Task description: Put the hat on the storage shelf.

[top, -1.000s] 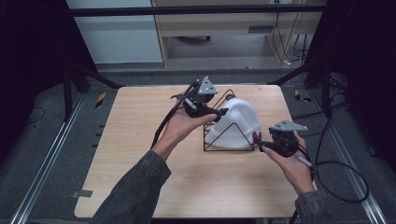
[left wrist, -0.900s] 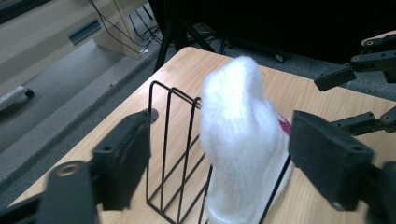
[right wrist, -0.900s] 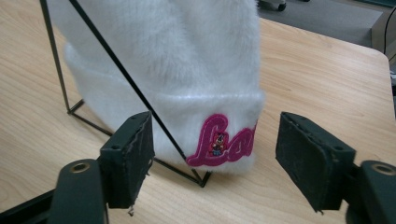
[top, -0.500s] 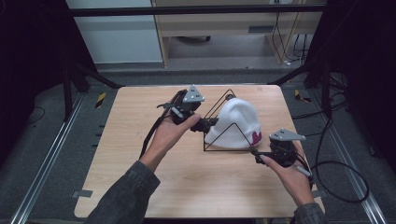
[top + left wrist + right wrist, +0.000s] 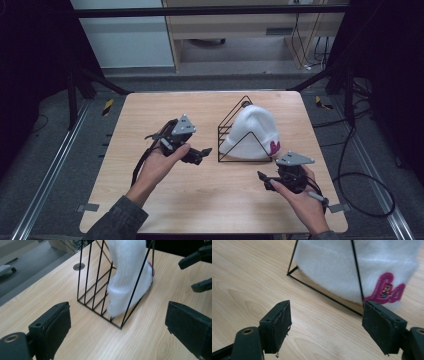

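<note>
Hovering nearest us, the right gripper (image 5: pixel 266 178) sits low over the table (image 5: pixel 150 105), its jaws spread wide with nothing between them, aimed at the hat's near edge. We judge it is held clear so the hat rests undisturbed. The left gripper (image 5: pixel 202 152) hangs just beside the rack's left face, jaws likewise spread and empty, pointing at the wires.

Between and beyond them, the white hat (image 5: pixel 255 132) is draped over the black wire rack (image 5: pixel 232 117) near the table's middle right, hung there apparently to keep its shape. The hat (image 5: pixel 352 267) looks soft and fuzzy, a folded brim at the bottom, a pink embroidered patch (image 5: pixel 387 291) at one corner. The rack (image 5: pixel 100 280) is thin, rigid rod bent into a triangular prism; the tabletop is pale wood grain, smooth
</note>
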Demonstrator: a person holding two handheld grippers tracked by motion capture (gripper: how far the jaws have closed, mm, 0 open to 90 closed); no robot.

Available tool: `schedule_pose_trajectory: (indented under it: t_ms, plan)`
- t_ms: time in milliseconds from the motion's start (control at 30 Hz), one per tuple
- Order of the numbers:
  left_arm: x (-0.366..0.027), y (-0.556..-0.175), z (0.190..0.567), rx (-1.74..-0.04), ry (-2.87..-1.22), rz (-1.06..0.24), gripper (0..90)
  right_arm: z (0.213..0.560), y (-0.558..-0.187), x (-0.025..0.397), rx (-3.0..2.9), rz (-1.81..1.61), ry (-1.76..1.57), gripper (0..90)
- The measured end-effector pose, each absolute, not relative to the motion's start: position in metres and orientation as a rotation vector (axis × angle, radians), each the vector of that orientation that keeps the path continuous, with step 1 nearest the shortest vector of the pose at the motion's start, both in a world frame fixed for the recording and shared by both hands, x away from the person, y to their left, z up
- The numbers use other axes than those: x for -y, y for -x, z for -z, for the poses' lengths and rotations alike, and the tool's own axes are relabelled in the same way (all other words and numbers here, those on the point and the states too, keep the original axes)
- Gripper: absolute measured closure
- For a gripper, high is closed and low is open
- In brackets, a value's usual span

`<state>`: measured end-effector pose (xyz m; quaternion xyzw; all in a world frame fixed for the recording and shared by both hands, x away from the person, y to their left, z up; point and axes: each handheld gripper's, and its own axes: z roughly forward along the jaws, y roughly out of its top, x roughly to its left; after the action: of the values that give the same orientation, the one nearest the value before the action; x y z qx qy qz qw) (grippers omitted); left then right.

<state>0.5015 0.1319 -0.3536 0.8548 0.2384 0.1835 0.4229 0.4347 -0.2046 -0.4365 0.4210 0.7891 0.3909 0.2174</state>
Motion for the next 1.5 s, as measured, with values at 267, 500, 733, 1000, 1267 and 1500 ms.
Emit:
schedule_pose_trajectory:
  t_ms: [267,500,733,1000,1267,1500]
  plan:
    - [-0.163,-0.490,0.387,-0.661,-2.163,-0.441,5.7,0.449,-0.430,0.186,-2.249,-1.093,-1.136,24.0]
    - [-0.186,-0.479,0.404,-0.700,-2.179,-0.443,5.4,0.458,-0.429,0.166,-2.315,-1.095,-1.101,22.1]
    - [-0.214,-0.463,0.434,-0.753,-2.227,-0.445,4.9,0.473,-0.435,0.134,-2.383,-1.091,-1.073,21.4]
    - [-0.249,-0.457,0.462,-0.853,-2.198,-0.422,4.8,0.486,-0.441,0.102,-2.451,-1.084,-1.054,19.7]
    - [-0.277,-0.461,0.486,-0.974,-2.150,-0.421,5.2,0.497,-0.451,0.079,-2.436,-1.080,-1.091,19.2]
    - [-0.290,-0.461,0.498,-1.024,-2.137,-0.450,5.2,0.505,-0.457,0.071,-2.418,-1.069,-1.105,18.7]
